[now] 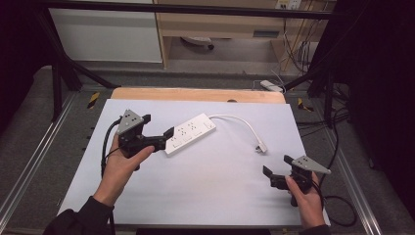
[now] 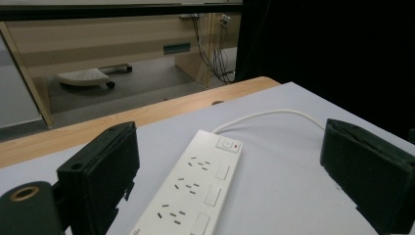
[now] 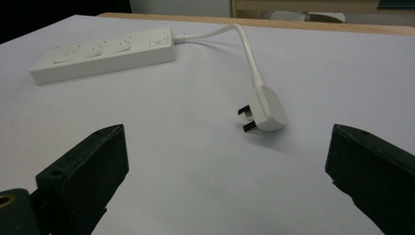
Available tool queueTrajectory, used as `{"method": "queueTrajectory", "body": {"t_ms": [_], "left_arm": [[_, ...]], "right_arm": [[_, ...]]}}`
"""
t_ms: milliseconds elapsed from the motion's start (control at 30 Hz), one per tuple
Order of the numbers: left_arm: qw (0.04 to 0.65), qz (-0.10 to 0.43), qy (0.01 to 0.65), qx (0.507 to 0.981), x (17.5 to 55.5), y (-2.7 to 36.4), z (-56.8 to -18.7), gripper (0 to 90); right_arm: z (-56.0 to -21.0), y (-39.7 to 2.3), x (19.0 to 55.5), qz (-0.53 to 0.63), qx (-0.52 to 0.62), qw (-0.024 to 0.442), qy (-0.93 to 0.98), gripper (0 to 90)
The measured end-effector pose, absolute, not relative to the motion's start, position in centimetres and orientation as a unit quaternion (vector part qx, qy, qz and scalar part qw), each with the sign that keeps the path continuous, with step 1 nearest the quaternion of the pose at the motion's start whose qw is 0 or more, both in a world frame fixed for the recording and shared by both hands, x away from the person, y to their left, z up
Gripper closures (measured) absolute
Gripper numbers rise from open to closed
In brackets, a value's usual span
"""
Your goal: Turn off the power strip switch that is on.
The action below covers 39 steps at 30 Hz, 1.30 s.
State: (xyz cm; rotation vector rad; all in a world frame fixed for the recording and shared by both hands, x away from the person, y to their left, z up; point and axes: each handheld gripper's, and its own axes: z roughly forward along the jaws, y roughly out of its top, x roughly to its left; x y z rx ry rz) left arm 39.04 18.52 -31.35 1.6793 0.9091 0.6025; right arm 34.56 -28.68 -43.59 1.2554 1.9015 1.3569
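Here, a white power strip (image 1: 190,133) lies flat on a pale table (image 1: 205,186), a bit left of the middle and turned at a slant. The left gripper (image 1: 159,132) is right at the near end of the strip. Its jaws are wide open, one on each side of that end. In the left gripper view (image 2: 230,171) the strip sits between the two black jaws, and they are not squeezing it. I cannot tell if a jaw touches it.

A white cord (image 1: 240,122) runs from the far end of the strip and bends down to a white plug (image 1: 261,146). The plug lies on the table with its metal pins sticking out sideways.

The right gripper (image 1: 276,169) is near the plug but apart from it. Its jaws are wide open too, and nothing is in them. In the right gripper view (image 3: 225,161) the plug (image 3: 264,110) lies ahead, between the jaws and farther off.
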Motion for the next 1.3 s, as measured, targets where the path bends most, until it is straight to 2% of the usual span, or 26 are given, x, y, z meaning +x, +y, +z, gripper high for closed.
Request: {"method": "queueTrajectory", "body": {"t_ms": [1300], "left_arm": [[0.516, 0.267, 0.400, 0.709, 44.5, 17.9, -32.6, 7.4]], "right_arm": [[-43.6, -28.8, 34.6, 0.499, 0.457, 0.240, 0.696, 2.5]]}}
